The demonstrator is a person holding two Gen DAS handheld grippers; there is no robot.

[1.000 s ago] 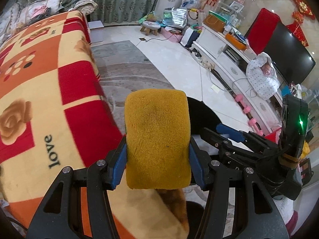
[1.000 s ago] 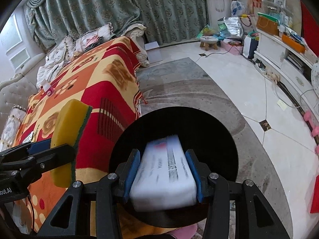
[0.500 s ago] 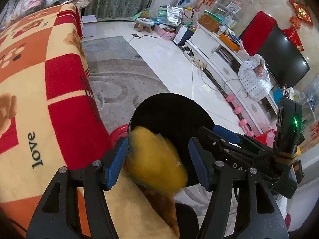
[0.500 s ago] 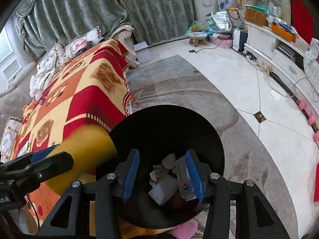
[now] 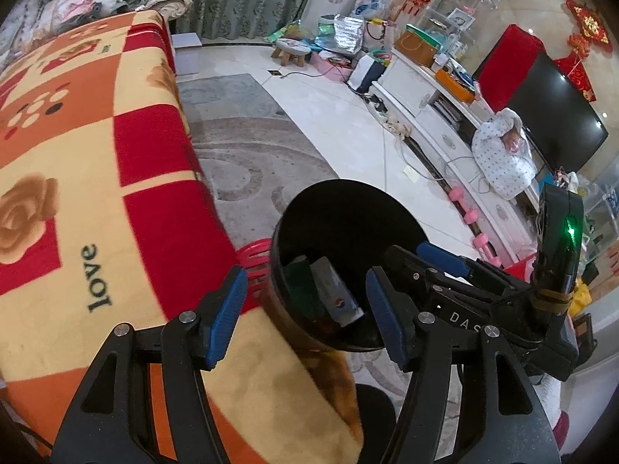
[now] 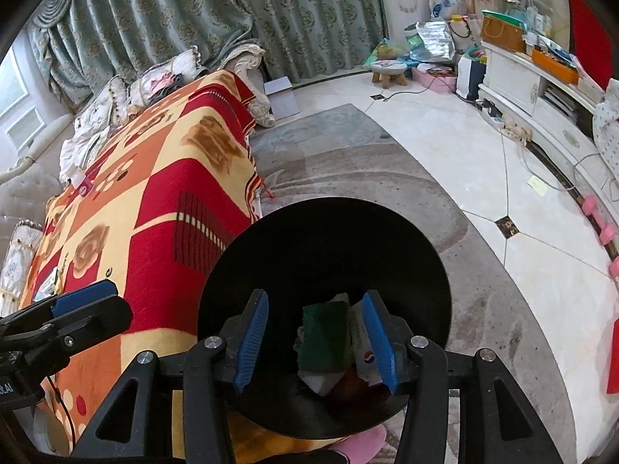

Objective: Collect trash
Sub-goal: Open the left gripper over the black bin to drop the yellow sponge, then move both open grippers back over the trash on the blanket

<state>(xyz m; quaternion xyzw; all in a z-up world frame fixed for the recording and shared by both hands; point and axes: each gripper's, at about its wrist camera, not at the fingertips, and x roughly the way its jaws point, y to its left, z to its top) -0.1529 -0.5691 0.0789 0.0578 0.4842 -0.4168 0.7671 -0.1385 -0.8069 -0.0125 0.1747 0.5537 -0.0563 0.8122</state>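
A black round bin [image 5: 348,224] stands on the floor beside the blanket-covered furniture. Inside it lie a sponge, green side up [image 6: 325,334], and a white packet with a red-and-blue logo [image 6: 365,352], on top of other scraps. The same sponge [image 5: 300,286] and packet [image 5: 336,294] show in the left wrist view. My left gripper [image 5: 305,311] hangs over the bin's near rim, open and empty. My right gripper [image 6: 315,338] hovers directly above the bin's mouth [image 6: 329,251], open with nothing between its blue pads. Each gripper appears in the other's view: right gripper [image 5: 445,266], left gripper [image 6: 77,309].
A red, orange and yellow blanket [image 5: 77,178] drapes the furniture to the left of the bin. A red slatted basket [image 5: 253,259] sits against the bin. A grey rug [image 6: 348,162], pink dumbbells [image 5: 470,212] and a white TV cabinet [image 5: 425,116] lie beyond.
A second ago my left gripper held the yellow sponge and my right held the white packet. Both let go, and both things now lie in the bin.
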